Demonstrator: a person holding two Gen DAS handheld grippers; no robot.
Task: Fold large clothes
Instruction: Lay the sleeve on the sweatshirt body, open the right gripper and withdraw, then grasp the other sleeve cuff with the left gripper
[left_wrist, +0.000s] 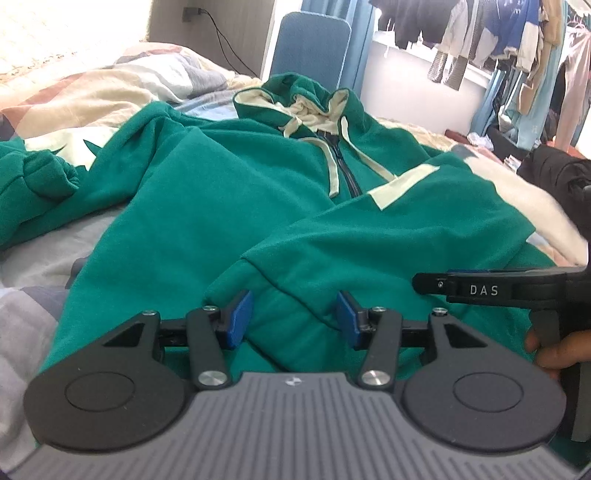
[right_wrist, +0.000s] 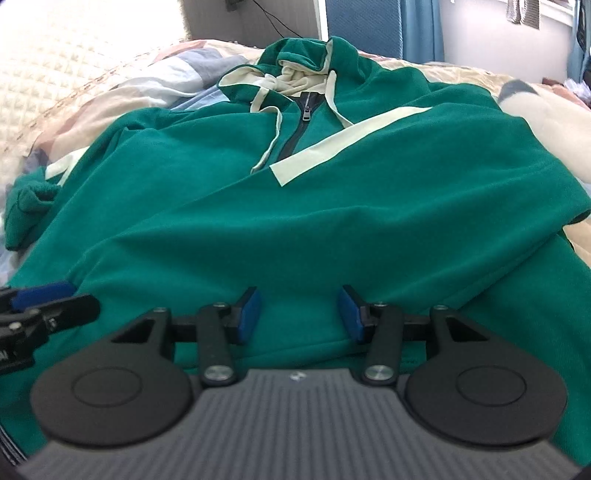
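A bed (left_wrist: 33, 266) (patchwork quilt (left_wrist: 110, 88) rumpled) carries a green hoodie (left_wrist: 207, 192) spread flat.

Patchwork quilt (left_wrist: 110, 92), blue chair (left_wrist: 310, 44), perhaps laundry (left_wrist: 480, 33) by window.

I'm in a bedroom at home: a bed (left_wrist: 44, 266) with a patchwork quilt (left_wrist: 110, 88) rumpled on it, a padded headboard (right_wrist: 55, 74) behind, blue curtains (left_wrist: 364, 40), and clothes (left_wrist: 480, 33) hung on a rail by the window.

Hoodie (left_wrist: 207, 192) lies on bed (left_wrist: 33, 266), hood farthest.
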